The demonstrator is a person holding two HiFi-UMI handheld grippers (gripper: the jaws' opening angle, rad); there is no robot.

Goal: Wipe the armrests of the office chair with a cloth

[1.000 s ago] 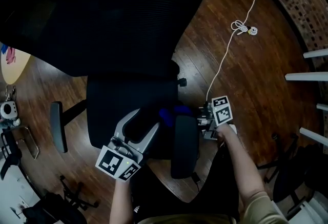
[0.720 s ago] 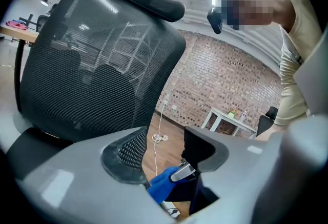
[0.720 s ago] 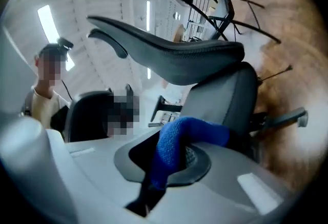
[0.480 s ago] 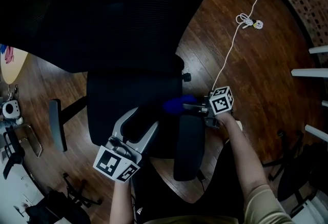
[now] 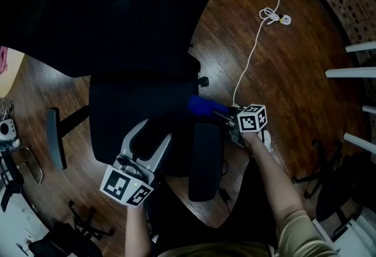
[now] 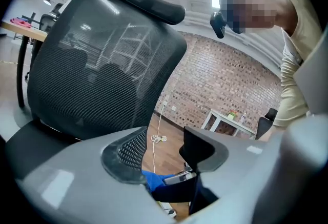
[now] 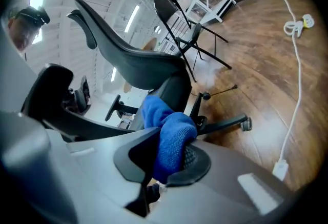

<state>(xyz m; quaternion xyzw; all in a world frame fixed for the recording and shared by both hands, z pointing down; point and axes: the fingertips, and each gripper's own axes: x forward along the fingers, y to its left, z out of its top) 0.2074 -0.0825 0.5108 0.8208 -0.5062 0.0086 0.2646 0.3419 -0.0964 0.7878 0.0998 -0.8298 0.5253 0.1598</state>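
Two hands reach forward: right hand's (image 5: 260, 139) jaws clamp the cloth (image 7: 171, 141), left hand's (image 5: 137, 211) jaws closing, empty

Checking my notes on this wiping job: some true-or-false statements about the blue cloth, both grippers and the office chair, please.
The right gripper is shut on the blue terry cloth. True.
The left gripper also grips the cloth. False: its jaws stand apart, empty.
A white cable lies on the brown wooden floor. True.
The cloth lies spread over the seat of the black mesh office chair. False: it is bunched in the right gripper.
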